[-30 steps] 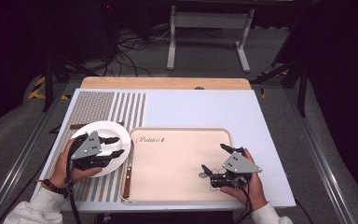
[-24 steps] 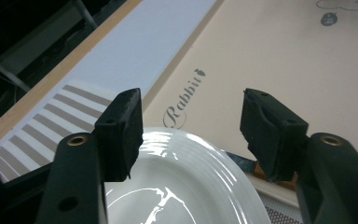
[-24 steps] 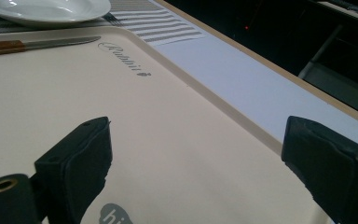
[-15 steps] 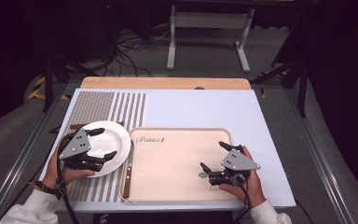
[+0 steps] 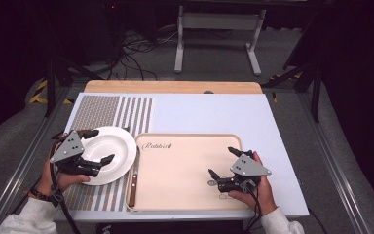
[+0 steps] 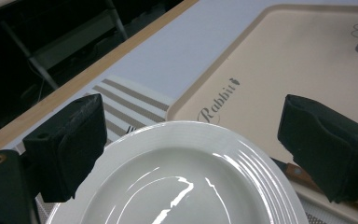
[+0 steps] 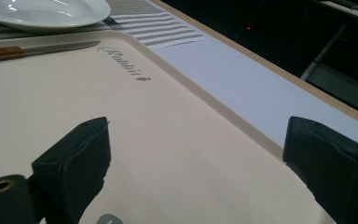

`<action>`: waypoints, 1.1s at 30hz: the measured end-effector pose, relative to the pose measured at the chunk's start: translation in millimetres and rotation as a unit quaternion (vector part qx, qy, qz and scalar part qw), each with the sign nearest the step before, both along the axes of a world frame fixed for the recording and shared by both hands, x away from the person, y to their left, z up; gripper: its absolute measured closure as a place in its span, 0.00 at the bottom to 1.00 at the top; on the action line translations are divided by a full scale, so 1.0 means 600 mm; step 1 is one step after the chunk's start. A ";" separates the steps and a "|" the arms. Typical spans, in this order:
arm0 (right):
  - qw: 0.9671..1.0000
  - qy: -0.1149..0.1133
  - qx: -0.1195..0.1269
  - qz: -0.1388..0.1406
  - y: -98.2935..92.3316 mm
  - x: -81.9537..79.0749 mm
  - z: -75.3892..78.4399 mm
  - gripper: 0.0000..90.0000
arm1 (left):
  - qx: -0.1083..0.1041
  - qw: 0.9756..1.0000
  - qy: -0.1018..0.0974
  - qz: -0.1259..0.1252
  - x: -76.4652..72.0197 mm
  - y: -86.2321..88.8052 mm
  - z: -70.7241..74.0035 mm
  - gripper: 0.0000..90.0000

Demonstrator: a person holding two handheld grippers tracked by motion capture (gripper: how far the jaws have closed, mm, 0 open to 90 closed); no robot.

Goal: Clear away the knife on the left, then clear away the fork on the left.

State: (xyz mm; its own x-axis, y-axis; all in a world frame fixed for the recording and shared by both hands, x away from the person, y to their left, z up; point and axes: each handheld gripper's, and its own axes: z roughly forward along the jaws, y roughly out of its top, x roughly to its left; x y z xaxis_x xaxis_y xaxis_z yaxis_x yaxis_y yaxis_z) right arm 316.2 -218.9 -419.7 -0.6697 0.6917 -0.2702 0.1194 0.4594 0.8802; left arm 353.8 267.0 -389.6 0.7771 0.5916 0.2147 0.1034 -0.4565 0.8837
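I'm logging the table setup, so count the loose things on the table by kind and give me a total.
Plate: 1, white, on the striped mat.
Tray: 1, beige.
Knife: 1, wooden handle, along the tray's left edge.
Placemat: 1, striped.
Total: 4

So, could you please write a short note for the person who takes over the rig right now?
Left gripper: jaws open, just opened, standing either side of the white plate, not pressing it.
Right gripper: jaws open, nothing between them, over the beige tray.
Plate rests on the striped mat, left of the tray. A knife lies along the tray's left edge.
Done: plate released on the mat.
Left: tray has nothing set on it; the knife is untouched.
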 end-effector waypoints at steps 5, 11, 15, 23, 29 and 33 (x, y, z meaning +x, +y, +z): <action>1.000 0.001 -0.001 0.001 0.000 -0.001 0.000 0.09 | -0.003 1.000 -0.001 0.010 0.002 0.012 -0.001 0.10; 1.000 0.000 0.000 0.003 0.001 -0.002 0.002 0.09 | -0.008 1.000 0.002 0.020 0.009 0.026 -0.002 0.11; 1.000 0.004 0.000 0.004 -0.001 0.001 0.001 0.09 | -0.007 1.000 0.004 0.026 0.013 0.037 -0.002 0.10; 1.000 0.010 -0.004 0.009 0.003 -0.001 0.000 0.09 | -0.014 0.999 0.017 0.041 0.030 0.080 0.002 0.12; 1.000 0.016 -0.001 0.010 0.002 -0.001 -0.001 0.09 | 0.001 0.998 0.030 0.060 0.053 0.119 0.005 0.17; 1.000 0.020 -0.001 0.007 0.002 0.002 0.000 0.09 | 0.012 0.995 0.057 0.077 0.086 0.151 0.002 0.22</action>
State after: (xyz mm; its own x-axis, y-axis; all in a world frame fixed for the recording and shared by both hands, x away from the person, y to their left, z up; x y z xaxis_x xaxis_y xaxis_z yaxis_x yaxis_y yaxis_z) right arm 317.2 -217.7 -419.9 -0.6901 0.6812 -0.2444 0.1470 0.4626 0.8743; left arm 405.3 357.9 -388.3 0.6985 0.7008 0.1452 0.2729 -0.4484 0.8512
